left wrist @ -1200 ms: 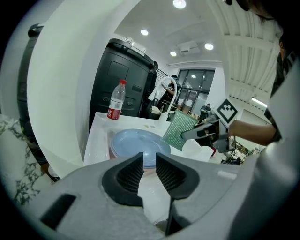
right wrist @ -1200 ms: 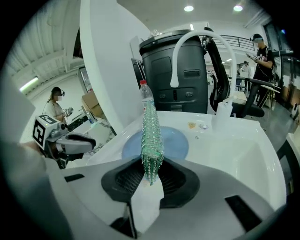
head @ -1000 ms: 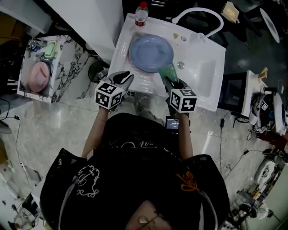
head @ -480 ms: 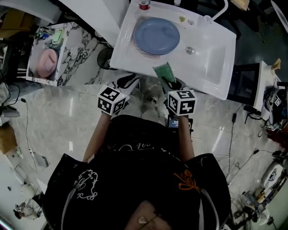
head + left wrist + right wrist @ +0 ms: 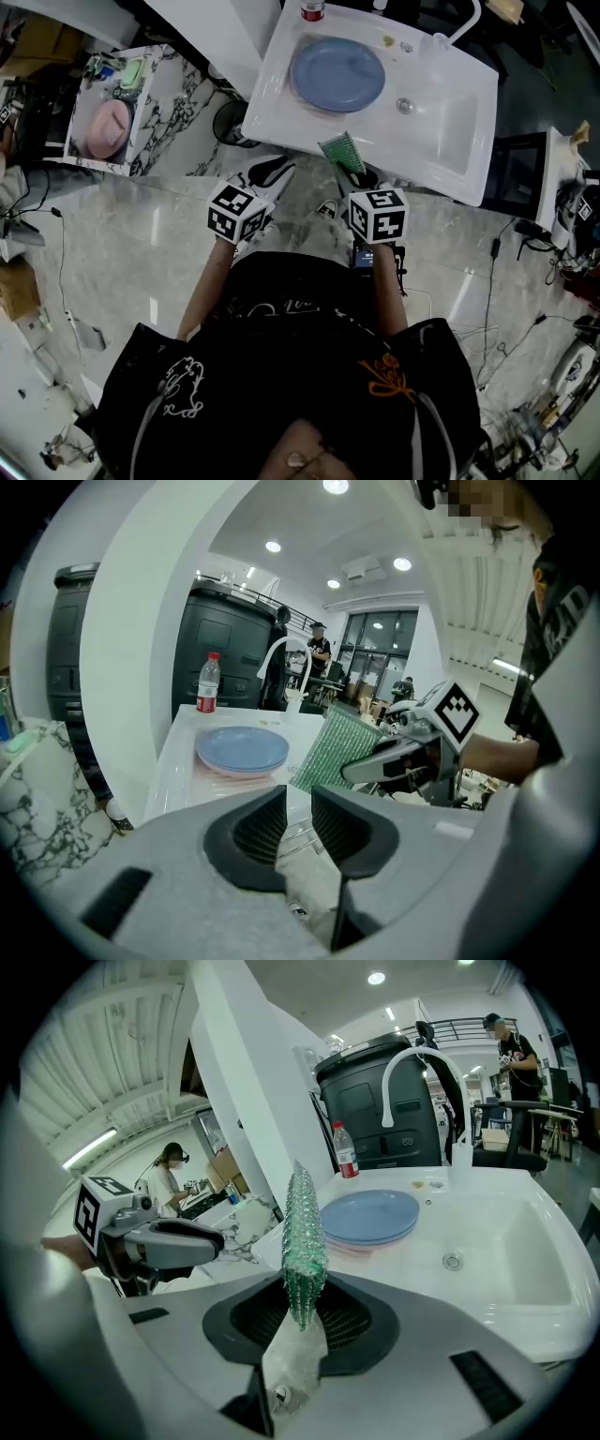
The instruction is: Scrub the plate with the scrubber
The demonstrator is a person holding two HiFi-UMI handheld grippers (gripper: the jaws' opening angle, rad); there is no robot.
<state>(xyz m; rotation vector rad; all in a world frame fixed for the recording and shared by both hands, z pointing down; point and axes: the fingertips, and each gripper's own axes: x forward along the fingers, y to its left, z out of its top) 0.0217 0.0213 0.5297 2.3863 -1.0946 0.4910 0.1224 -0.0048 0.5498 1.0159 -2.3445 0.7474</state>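
Hovering short of the sink's near edge in the head view, both grippers are over the floor, not over the plate (image 5: 337,75). The plate lies flat on the sink (image 5: 281,112) deck, left of the basin and toward the far edge, with a bottle (image 5: 312,11) at the far-left corner. The right gripper (image 5: 354,172) carries the green scrubber (image 5: 339,150), which just overlaps the near edge. The left gripper (image 5: 277,169) is beside it, touching nothing.

Left gripper view: the pads stand a narrow gap apart with nothing in it. The plate (image 5: 242,750) is well ahead, with something pinkish under it (a second plate or mat, cannot tell).

Right gripper view: the jaws are clamped on the scrubber (image 5: 305,1241) low on its bottom edge, so most of the pad stands free above them. The plate (image 5: 368,1215) is ahead, the drain (image 5: 453,1261) to its right.

Risks, as I judge them:
- The plate is unheld on a smooth deck, so scrubbing pressure could skate it toward the left edge or into the basin, unless the left gripper pins the rim.
- With so short a grip, the floppy pad may fold or pull out when pressed.
- The stack underneath could rock.
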